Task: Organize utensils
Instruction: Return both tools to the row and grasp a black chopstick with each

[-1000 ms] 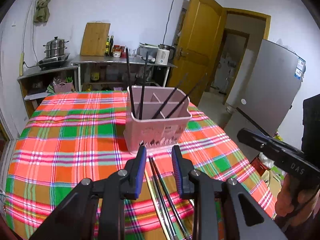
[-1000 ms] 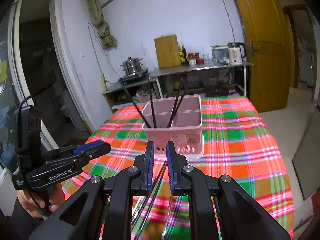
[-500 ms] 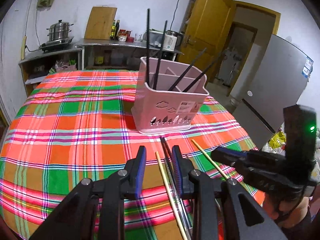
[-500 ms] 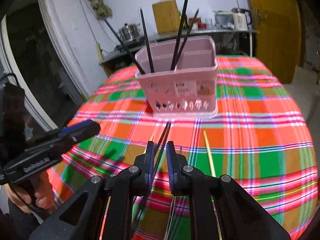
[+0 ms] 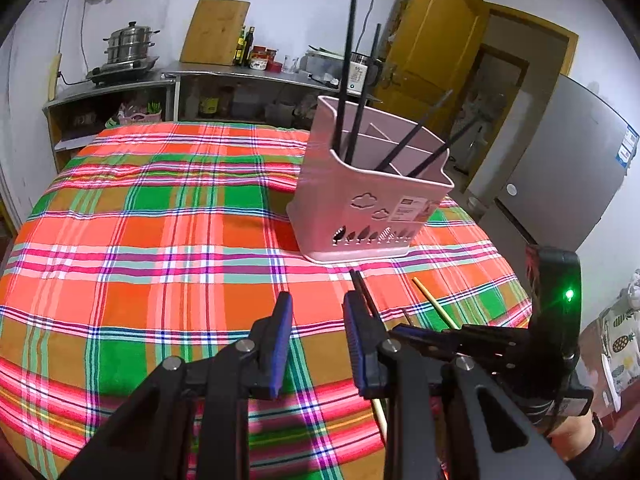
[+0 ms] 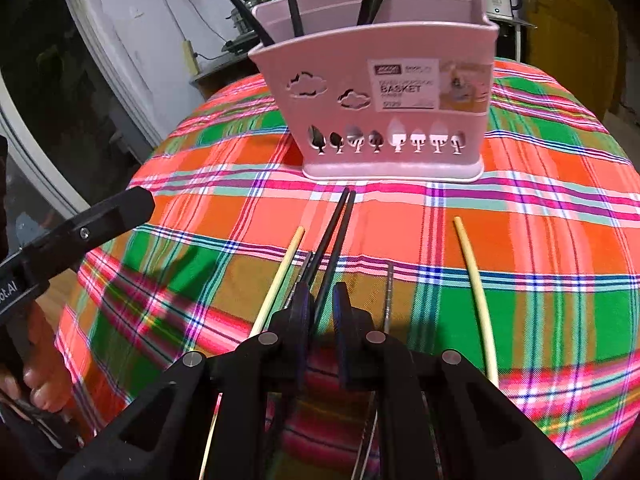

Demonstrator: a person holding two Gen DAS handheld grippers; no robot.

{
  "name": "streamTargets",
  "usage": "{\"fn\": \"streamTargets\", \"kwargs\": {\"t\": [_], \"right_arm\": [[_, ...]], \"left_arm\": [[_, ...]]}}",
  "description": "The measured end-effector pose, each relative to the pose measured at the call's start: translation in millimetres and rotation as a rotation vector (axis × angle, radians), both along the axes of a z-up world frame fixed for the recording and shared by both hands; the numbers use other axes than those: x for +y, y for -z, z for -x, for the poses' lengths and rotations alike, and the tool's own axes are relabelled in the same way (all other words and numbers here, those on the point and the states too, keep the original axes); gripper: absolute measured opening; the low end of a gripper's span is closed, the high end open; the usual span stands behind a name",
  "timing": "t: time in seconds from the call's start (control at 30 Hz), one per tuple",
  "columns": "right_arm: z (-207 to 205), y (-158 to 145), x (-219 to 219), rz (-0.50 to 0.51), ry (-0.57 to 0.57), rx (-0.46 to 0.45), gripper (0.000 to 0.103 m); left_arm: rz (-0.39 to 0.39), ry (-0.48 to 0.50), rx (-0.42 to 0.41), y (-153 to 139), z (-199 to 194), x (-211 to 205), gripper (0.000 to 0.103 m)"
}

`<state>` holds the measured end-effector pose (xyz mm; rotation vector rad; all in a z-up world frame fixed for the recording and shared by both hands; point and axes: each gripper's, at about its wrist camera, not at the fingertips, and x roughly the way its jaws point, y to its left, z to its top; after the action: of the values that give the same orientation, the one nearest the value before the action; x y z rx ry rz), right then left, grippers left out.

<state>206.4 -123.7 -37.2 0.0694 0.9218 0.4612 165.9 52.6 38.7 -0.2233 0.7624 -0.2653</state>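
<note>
Lying on the plaid tablecloth (image 6: pixel 520 208) before the pink utensil basket (image 6: pixel 400 120), the pair of black chopsticks (image 6: pixel 338 224) ran lengthwise away from the camera, tips toward the basket's base. The right gripper (image 6: pixel 320 300) straddled their near ends, jaws narrowly parted; contact could not be judged. The left gripper (image 5: pixel 316 312) hung partly open and empty, left of the chopsticks. Two pale wooden chopsticks (image 6: pixel 476 280) lay alongside.

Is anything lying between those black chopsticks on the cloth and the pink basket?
Nothing visible: bare cloth separates the black chopsticks from the pink basket. The right gripper straddles one.
</note>
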Motion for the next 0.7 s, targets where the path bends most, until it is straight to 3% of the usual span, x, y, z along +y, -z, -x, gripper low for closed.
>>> {"fn": "streamTargets", "kwargs": {"t": [0.33, 0.7], "right_arm": [[-4, 3, -6, 0.037, 0.020, -0.016, 0.009], [-1, 1, -41, 0.002, 0.062, -0.014, 0.008]], "left_arm": [[0.000, 0.051, 0.037, 9, -18, -19, 0.027], [-0.060, 0.130, 0.155, 44, -59, -69, 0.027]]}}
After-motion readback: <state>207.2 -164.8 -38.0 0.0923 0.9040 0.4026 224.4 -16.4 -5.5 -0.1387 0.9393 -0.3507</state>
